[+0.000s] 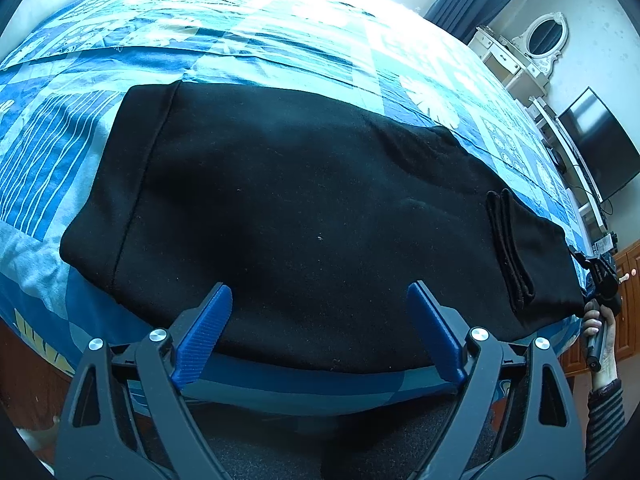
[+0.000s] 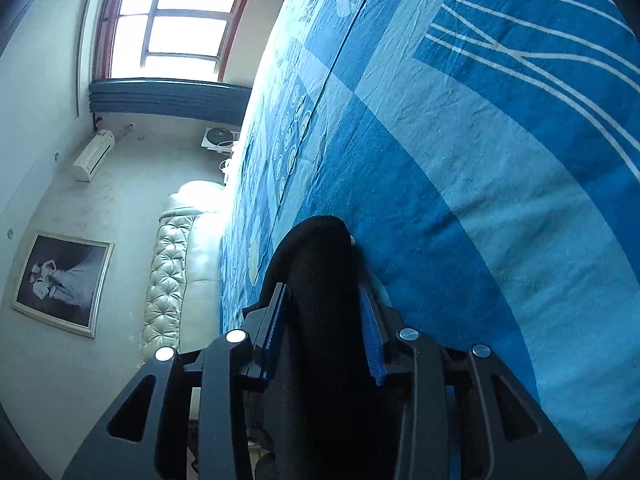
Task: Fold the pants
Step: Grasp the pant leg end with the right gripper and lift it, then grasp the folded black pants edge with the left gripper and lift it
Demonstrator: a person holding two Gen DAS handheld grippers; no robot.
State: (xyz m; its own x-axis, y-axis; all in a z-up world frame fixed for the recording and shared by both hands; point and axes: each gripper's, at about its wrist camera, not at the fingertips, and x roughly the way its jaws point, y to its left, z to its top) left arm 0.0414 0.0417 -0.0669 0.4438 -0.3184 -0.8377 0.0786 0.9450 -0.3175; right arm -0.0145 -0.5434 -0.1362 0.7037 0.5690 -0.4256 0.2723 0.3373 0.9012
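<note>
Black pants (image 1: 300, 208) lie folded across the blue patterned bed, waistband at the left, leg cuffs (image 1: 510, 252) at the right. My left gripper (image 1: 320, 304) is open, its blue pads over the near edge of the pants, holding nothing. My right gripper (image 1: 600, 276) sits at the far right end of the pants. In the right wrist view it (image 2: 324, 312) is shut on a fold of the black pants (image 2: 320, 264), turned on its side against the bed.
The blue patchwork bedspread (image 1: 240, 40) covers the bed, with its wooden edge (image 1: 24, 380) near me. A white dresser with mirror (image 1: 540, 40) and a television (image 1: 600, 148) stand at the right. A tufted headboard (image 2: 168, 272) and window (image 2: 180, 20) show in the right wrist view.
</note>
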